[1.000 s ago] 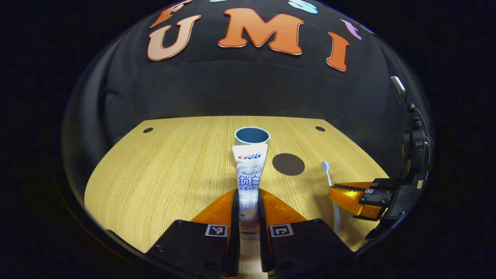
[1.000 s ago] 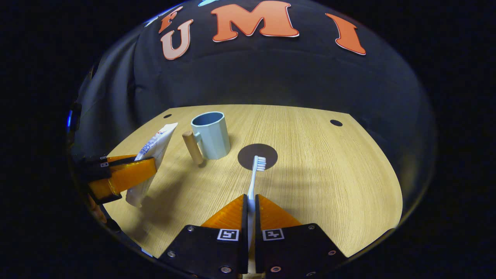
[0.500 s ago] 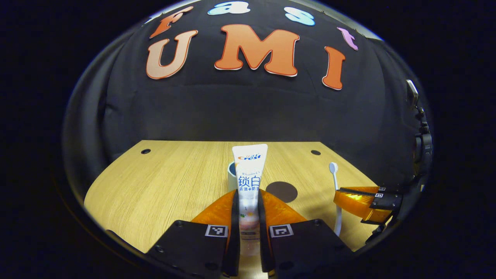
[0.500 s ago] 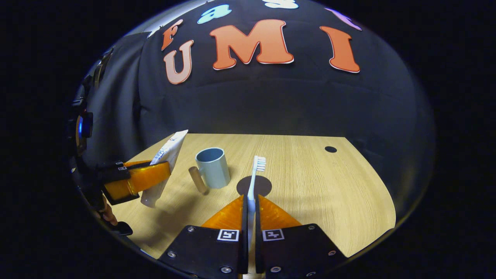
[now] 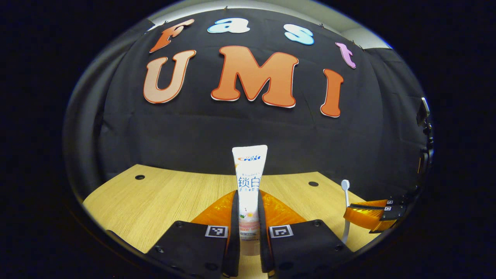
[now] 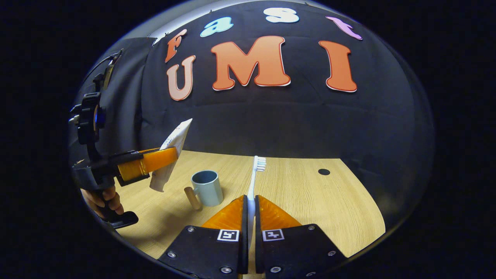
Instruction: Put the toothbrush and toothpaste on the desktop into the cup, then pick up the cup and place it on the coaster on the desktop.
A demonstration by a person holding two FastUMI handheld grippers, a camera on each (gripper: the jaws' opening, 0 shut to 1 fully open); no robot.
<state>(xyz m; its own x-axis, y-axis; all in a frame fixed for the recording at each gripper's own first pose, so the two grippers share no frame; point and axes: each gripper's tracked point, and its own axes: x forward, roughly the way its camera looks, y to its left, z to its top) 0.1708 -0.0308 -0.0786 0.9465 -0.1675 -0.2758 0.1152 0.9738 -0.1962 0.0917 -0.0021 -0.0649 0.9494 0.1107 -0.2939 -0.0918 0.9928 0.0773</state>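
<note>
While both items hang clear of the desktop, the drop into the cup turns on these relations:

Left gripper: clamped on the toothpaste, both fingers pressing its lower body; the flat crimped end points up and forward along the fingers.

Right gripper: clamped on the toothbrush handle; the bristle head stands up and away, ahead of the fingers.

Cup: upright on the desktop, mouth open, wooden handle on its near-left side.

Cup from the right gripper: forward, low and just left of the fingers.

Cup from the left gripper: in the right gripper view the tube hangs tilted above and left of the cup.

Long axes: both stand steep, so I judge each needs lowering over the mouth.

Nearer hand: cannot tell.

Coaster: hidden.
</note>
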